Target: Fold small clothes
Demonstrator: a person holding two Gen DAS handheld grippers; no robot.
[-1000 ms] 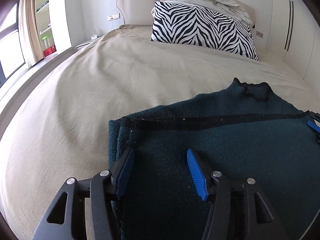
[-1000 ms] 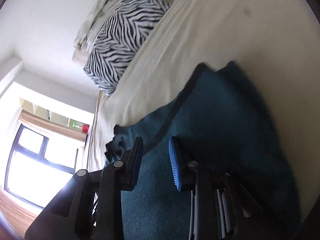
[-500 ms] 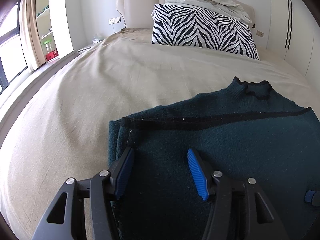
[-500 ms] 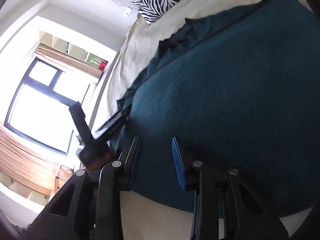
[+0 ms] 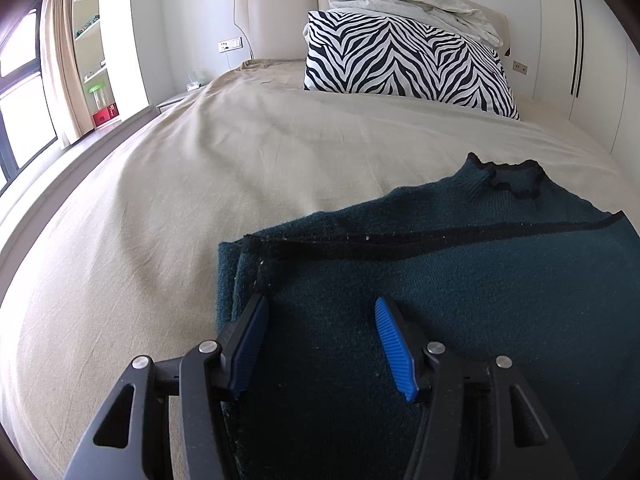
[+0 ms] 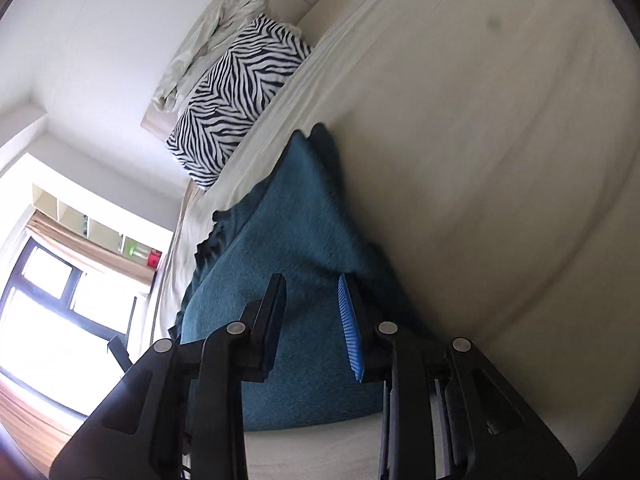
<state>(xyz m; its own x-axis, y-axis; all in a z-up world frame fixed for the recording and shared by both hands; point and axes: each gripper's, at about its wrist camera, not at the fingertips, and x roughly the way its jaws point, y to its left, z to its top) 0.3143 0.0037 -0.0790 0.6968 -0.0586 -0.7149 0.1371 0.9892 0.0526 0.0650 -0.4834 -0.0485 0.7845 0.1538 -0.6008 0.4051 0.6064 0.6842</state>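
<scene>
Folded teal sweater (image 5: 460, 280) lies on beige bed (image 5: 200, 200), zebra pillow (image 5: 404, 64) at 12 o'clock. Left claw (image 5: 318, 340) released w/ jaws apart over sweater; right claw (image 6: 310, 320) closing, cloth between jaws, not pinched.

Teal sweater (image 5: 460, 280), zebra-striped pillow (image 5: 404, 64), beige bedsheet (image 5: 220, 184)

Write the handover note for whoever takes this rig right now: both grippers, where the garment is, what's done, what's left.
Left gripper: jaws apart over the folded left edge of the teal sweater, gripping nothing.
Right gripper: jaws closing, sweater cloth seen between them, pads not pressing on it.
Sweater lies on the beige bed, collar toward the zebra pillow.
Done: one side folded over, black trim on top.
Left: probably fold the other side, then halve it.
</scene>
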